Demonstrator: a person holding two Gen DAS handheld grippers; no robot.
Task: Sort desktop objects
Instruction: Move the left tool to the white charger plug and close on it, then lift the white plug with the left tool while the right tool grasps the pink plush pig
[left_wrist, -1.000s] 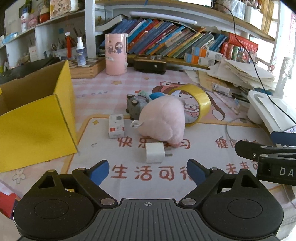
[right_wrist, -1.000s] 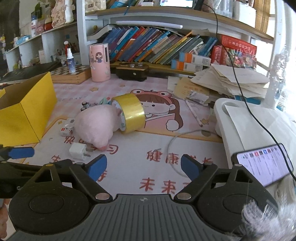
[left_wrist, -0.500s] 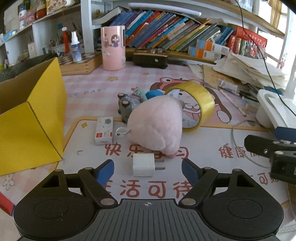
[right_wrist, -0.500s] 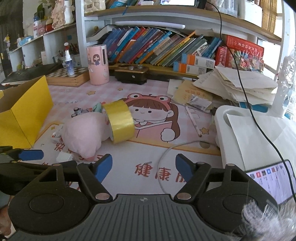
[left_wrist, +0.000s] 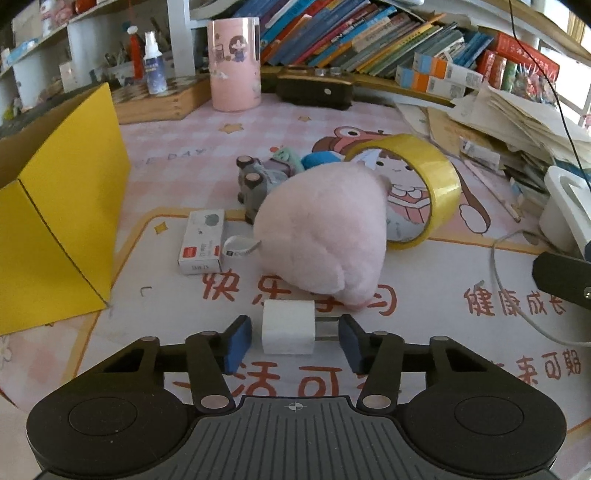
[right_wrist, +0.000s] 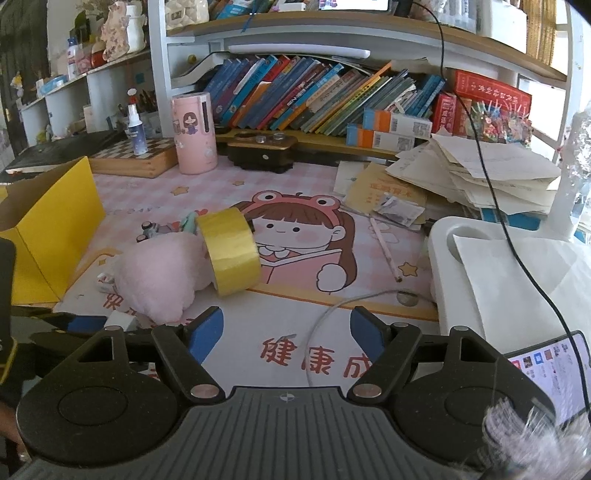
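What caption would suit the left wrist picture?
Left gripper, jaws closing around a white charger on the desk mat, beside a pink plush toy.

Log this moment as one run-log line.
step: grasp white charger | left gripper: jaws closing around it, pads not yet touching | right gripper: open, empty | yellow box: waiting

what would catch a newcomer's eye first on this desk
Probably the fluffy pink plush toy mid-mat, with the glossy yellow tape roll leaning against its right side. Nearer, the left gripper is closing around a small white cube charger, pads not yet touching. The open yellow cardboard box fills the left edge.
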